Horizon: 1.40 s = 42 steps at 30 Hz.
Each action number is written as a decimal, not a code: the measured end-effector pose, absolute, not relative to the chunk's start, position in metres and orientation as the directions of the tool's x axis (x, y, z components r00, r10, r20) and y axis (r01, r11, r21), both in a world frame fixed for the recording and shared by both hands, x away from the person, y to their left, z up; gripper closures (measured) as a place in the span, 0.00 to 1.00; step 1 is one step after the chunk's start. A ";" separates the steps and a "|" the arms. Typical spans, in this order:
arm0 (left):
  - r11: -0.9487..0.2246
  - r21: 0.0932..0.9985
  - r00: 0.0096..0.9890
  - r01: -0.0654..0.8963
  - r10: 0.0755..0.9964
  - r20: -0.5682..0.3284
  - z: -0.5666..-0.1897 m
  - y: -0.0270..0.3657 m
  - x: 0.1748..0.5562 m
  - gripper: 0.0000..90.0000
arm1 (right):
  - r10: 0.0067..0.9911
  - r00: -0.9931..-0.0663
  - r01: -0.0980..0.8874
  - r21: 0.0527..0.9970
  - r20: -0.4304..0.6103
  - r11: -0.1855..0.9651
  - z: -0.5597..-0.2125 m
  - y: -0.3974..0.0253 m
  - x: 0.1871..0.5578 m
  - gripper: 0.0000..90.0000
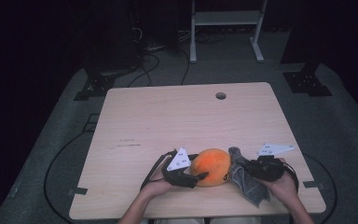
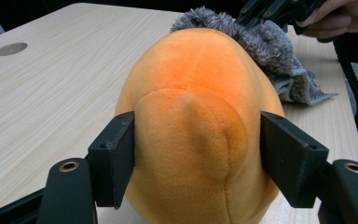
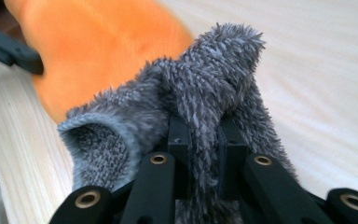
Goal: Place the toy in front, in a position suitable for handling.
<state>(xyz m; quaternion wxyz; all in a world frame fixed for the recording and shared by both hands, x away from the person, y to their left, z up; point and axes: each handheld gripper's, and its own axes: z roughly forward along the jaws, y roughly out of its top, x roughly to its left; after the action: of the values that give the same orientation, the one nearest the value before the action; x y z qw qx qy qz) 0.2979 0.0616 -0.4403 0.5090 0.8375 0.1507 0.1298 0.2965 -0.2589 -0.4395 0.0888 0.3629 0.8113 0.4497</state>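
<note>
An orange plush toy (image 1: 211, 165) lies on the wooden table (image 1: 168, 116) near its front edge. My left gripper (image 1: 196, 170) is shut on the toy's left end, and its two black pads (image 2: 114, 156) press into the plush (image 2: 191, 93) from both sides. A grey fuzzy cloth (image 1: 244, 182) lies against the toy's right side. My right gripper (image 1: 242, 164) is shut on a raised fold of that cloth (image 3: 209, 79). In the left gripper view, the cloth (image 2: 270, 51) drapes behind the toy, with the right gripper (image 2: 272, 9) and a hand above it.
A round cable hole (image 1: 221, 95) sits near the table's far edge. Cables run over the grey floor around the table, and a white metal frame (image 1: 226, 18) stands behind it. The table's front edge is close to both hands.
</note>
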 end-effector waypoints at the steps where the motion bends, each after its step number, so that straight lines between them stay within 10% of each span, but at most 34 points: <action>1: -0.440 0.891 0.922 0.109 0.380 0.075 -0.440 0.060 0.296 0.35 | 0.667 -0.724 0.496 0.806 0.179 0.322 -0.435 -0.259 0.295 0.87; 8: -0.477 0.878 0.927 0.040 0.345 0.145 -0.439 0.049 0.288 0.35 | 0.569 -0.820 0.323 0.865 0.053 0.384 -0.398 -0.218 0.276 0.87; 20: -0.473 0.881 0.930 0.022 0.332 0.155 -0.439 0.046 0.287 0.36 | 0.597 -0.801 0.340 0.863 0.056 0.375 -0.401 -0.229 0.278 0.87; 26: -0.452 0.876 0.909 0.169 0.416 0.039 -0.435 0.051 0.297 0.17 | 0.591 -0.804 0.366 0.836 0.062 0.410 -0.411 -0.225 0.282 0.87; 36: -0.485 0.874 0.923 -0.020 0.326 0.203 -0.430 0.040 0.283 0.41 | 0.535 -0.844 0.239 0.855 -0.052 0.460 -0.376 -0.212 0.261 0.87; 42: -0.451 0.888 0.916 0.083 0.386 0.111 -0.435 0.047 0.289 0.26 | 0.521 -0.852 0.254 0.828 -0.054 0.499 -0.393 -0.203 0.268 0.87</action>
<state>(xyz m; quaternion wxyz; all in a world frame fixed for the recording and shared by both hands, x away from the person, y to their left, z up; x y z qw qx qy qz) 0.2894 0.0471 -0.4349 0.5047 0.8385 0.1397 0.1502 0.2677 -0.2031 -0.3927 0.1503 0.2272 0.8527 0.4458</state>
